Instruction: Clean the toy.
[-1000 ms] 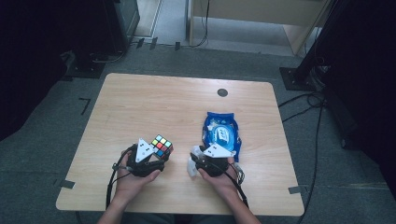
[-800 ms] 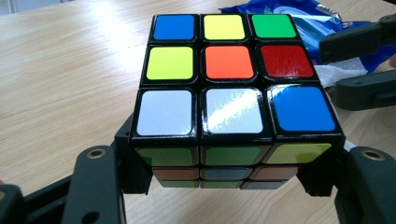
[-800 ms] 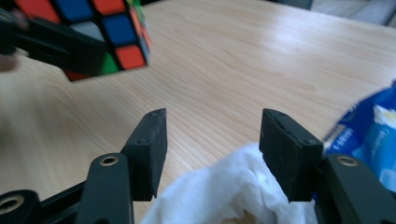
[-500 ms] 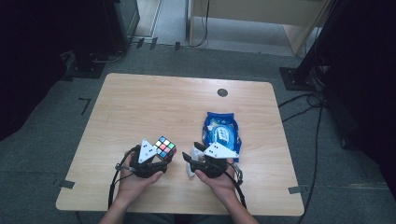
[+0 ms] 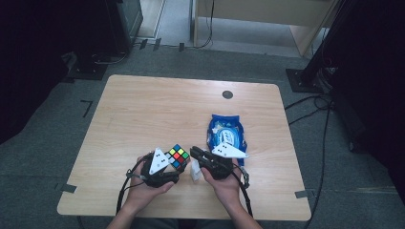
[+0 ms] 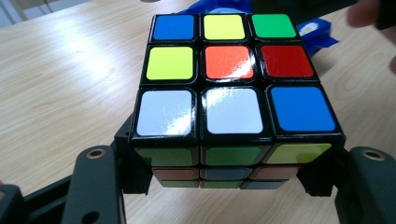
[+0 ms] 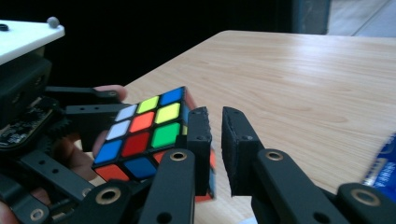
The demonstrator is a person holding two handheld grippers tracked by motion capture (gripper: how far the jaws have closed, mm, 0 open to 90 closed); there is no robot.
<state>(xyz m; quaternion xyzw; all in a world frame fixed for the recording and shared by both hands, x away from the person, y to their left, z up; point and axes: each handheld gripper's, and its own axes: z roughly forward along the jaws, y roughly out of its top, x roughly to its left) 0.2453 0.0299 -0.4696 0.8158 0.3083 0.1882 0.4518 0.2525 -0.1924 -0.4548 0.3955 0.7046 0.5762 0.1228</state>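
Two grippers meet at the table's near edge. Left gripper [image 5: 173, 161] has its jaws clamped on the cube [image 6: 233, 93], one jaw on each side, lifted off the table [image 5: 157, 109]. Right gripper [image 7: 215, 149], at the cube's 3 o'clock, has just been closing; a narrow empty gap remains between its jaws, the cube just beside one. Farther, at 1 o'clock, lies a blue packet [image 5: 227, 133].

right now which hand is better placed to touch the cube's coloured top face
Right. The left claw is clamped on the cube, holding it up. The right claw, whose jaws have just been closing to a slim gap, sits right beside the cube.
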